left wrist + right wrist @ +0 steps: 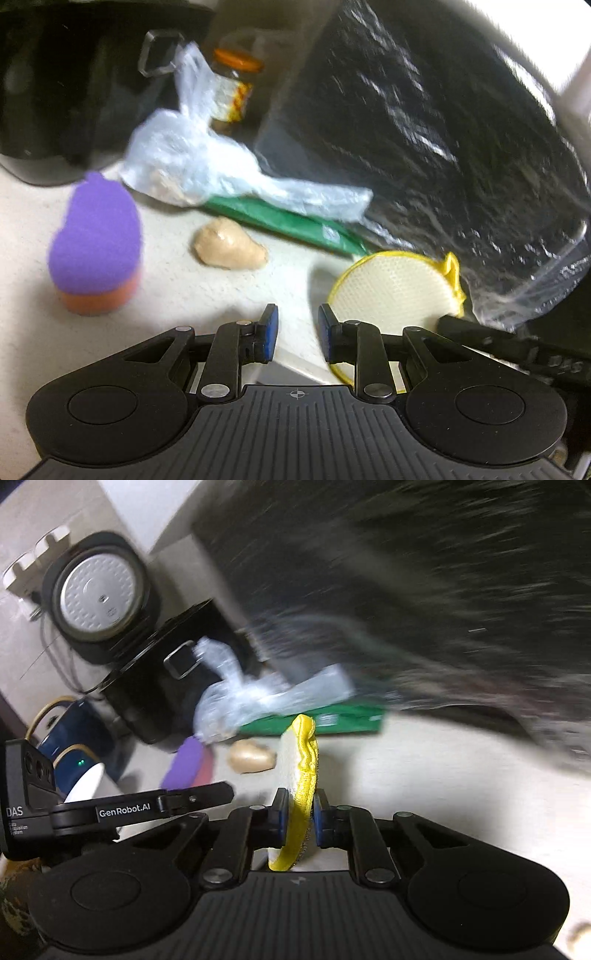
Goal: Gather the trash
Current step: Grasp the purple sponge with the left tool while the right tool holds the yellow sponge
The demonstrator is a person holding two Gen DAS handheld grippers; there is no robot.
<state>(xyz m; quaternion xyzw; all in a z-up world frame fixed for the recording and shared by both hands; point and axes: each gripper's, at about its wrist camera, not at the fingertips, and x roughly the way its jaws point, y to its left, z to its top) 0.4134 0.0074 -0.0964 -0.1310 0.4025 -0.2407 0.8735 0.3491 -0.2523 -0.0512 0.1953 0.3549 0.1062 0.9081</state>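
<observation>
Above the pale countertop (166,295), near its right side, my right gripper (300,814) pinches a round yellow-edged scrubbing pad (300,760) on edge, the jaws pressed against its two flat faces so it stands upright between them. I judge I hold it that way so it can slip into the black trash bag (443,129), whose clear-rimmed mouth hangs just beside the pad.

My left gripper (297,332) hovers low over the counter with its jaws spread a little and nothing between them, perhaps ready for the next piece.

Further back on the counter lie a crumpled clear plastic bag (192,162) over a flat green packet (288,221), with a knob of ginger (229,243) just in front of them. A purple-and-orange sponge (96,243) stands towards the left edge, well apart from the bag. A jar with an orange lid (232,85) sits at the back; I doubt it is trash.
</observation>
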